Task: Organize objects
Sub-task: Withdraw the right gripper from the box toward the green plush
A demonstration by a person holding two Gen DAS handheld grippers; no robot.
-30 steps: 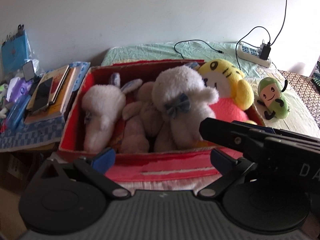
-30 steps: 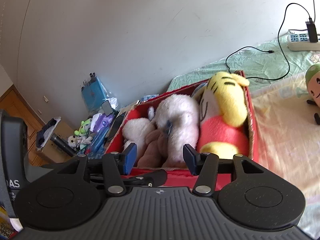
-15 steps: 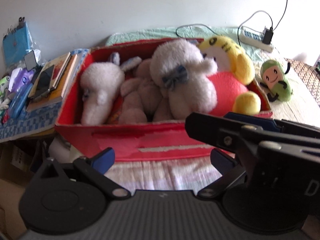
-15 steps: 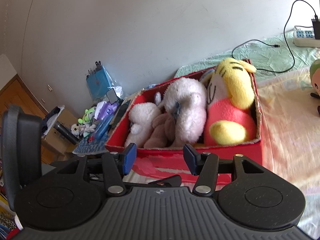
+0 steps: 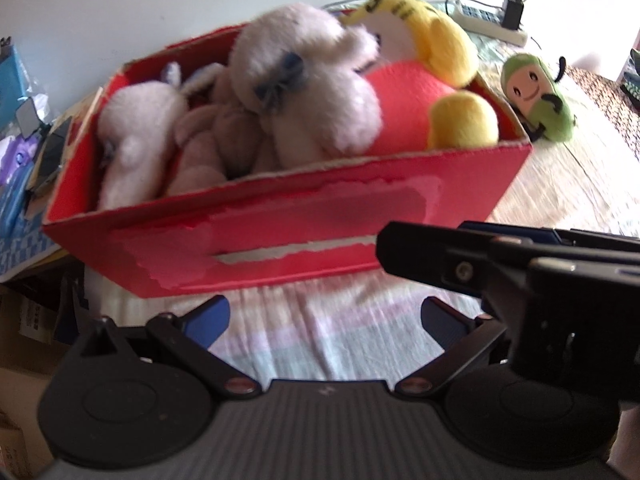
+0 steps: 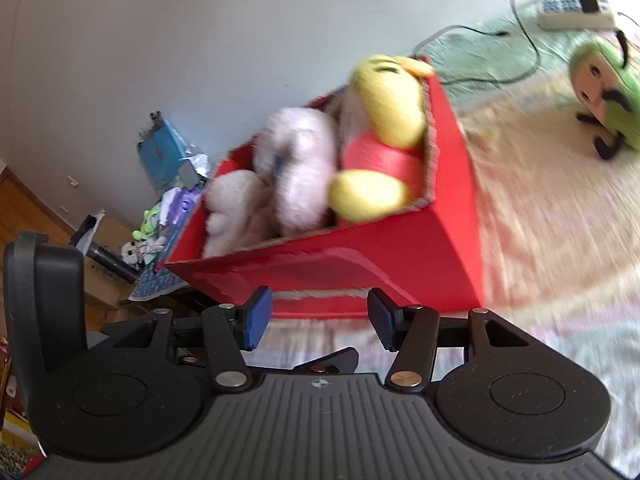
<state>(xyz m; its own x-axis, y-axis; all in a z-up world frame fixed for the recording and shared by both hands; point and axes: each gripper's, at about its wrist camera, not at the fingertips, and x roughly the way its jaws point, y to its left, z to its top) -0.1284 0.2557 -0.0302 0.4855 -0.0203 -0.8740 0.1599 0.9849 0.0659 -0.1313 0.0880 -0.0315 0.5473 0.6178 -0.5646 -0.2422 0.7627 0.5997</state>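
A red cardboard box (image 5: 280,232) (image 6: 452,208) sits on the bed, packed with plush toys: a big white dog (image 5: 304,84) (image 6: 300,160), a smaller white one (image 5: 132,140) and a yellow tiger in red (image 5: 424,56) (image 6: 384,96). A green plush (image 5: 536,96) (image 6: 604,92) lies on the sheet to the right of the box. My left gripper (image 5: 324,320) is open and empty, just short of the box's front wall. My right gripper (image 6: 320,316) is open too, near the box's front right corner. The right gripper's body (image 5: 520,280) crosses the left wrist view.
Books, a phone and small items (image 5: 44,152) lie left of the box, with a blue packet (image 6: 160,152) against the wall. A power strip (image 5: 492,16) (image 6: 576,12) with black cables lies at the back right. Striped sheet (image 5: 328,328) lies between grippers and box.
Both grippers have dropped lower and pulled back from the box, so its front wall now fills the views. Both stay open and empty. The toys have not moved.
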